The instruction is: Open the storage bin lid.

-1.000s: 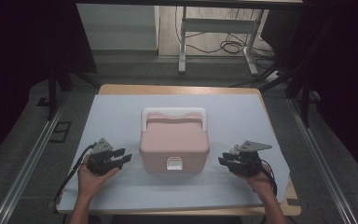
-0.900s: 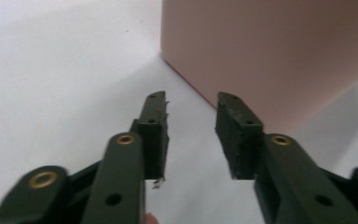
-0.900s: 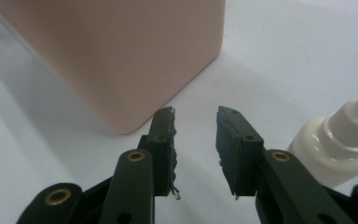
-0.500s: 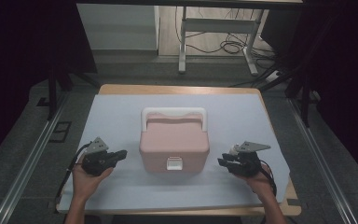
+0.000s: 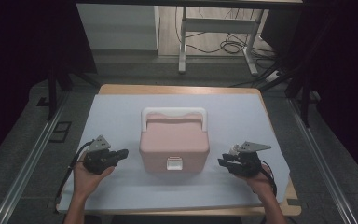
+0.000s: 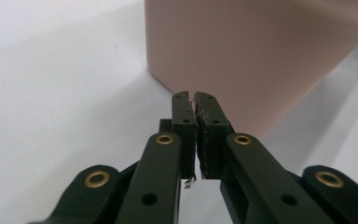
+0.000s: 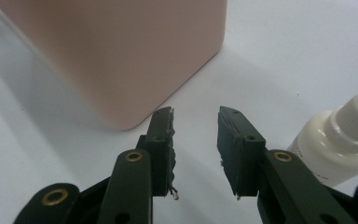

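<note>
A pink box (image 5: 175, 142) with a white handle (image 5: 173, 113) and a white front latch (image 5: 174, 163) stands closed in the middle of the white mat (image 5: 116, 116). My left gripper (image 5: 122, 153) rests left of it, jaws shut with nothing between them; its tips (image 6: 194, 100) point at the box's lower side wall (image 6: 242, 51), a short gap away. My right gripper (image 5: 223, 162) sits right of the box, open and empty (image 7: 196, 114), facing the box's corner (image 7: 121, 51). A small white bottle (image 7: 340, 140) lies just beside its right finger.
The mat covers a wooden table (image 5: 177, 89). Bare mat lies in front of the box and behind it. Beyond the table are a metal frame's legs (image 5: 182, 46) and cables on the floor (image 5: 223, 46).
My left gripper has shifted slightly to the left and back from the box. The right gripper and the box have stayed put.
</note>
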Available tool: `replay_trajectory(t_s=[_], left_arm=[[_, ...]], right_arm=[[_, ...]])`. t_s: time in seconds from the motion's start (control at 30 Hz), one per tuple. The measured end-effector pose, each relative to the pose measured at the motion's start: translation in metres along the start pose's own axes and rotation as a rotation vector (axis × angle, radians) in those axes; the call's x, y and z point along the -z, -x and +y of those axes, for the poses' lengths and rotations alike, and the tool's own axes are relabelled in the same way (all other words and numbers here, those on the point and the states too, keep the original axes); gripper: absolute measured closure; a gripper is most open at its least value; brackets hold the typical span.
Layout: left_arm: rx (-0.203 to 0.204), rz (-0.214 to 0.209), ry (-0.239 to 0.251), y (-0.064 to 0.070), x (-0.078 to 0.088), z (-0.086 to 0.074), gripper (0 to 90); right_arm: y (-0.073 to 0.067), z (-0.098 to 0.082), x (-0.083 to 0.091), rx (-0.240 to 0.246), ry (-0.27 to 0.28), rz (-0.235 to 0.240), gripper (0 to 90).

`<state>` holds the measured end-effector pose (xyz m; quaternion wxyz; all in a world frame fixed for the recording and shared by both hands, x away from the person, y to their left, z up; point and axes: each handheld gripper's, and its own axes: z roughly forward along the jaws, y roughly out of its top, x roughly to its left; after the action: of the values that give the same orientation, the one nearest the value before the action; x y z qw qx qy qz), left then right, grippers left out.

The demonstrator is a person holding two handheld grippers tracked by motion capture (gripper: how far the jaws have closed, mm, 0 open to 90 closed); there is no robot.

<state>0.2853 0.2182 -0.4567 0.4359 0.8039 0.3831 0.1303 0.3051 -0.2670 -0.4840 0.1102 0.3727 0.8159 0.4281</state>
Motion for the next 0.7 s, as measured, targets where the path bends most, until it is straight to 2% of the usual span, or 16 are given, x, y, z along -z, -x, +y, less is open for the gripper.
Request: replay_trajectory(t_s=[0.1,0.2,0.27,0.33,0.53,0.7], left_arm=[[-0.012,-0.019,0.022,-0.003,0.004,0.01,84.6],[-0.039,-0.022,0.006,-0.007,0.007,0.022,84.3],[-0.044,-0.042,0.005,-0.011,0.008,0.03,83.7],[-0.055,-0.043,0.002,-0.013,0.01,0.038,81.5],[-0.096,-0.068,-0.004,-0.016,0.01,0.06,67.7],[-0.119,-0.111,-0.014,-0.021,0.009,0.075,55.4]], right_arm=[[-0.001,0.0,-0.001,0.0,-0.002,0.005,65.9],[-0.002,0.0,0.0,0.003,-0.001,0.009,65.9],[-0.003,0.0,0.0,0.004,-0.001,0.009,65.9],[-0.004,0.0,0.0,0.003,-0.003,0.012,65.9],[-0.007,0.0,-0.001,0.011,-0.006,0.017,65.5],[-0.007,-0.002,0.0,0.01,-0.007,0.019,65.2]])
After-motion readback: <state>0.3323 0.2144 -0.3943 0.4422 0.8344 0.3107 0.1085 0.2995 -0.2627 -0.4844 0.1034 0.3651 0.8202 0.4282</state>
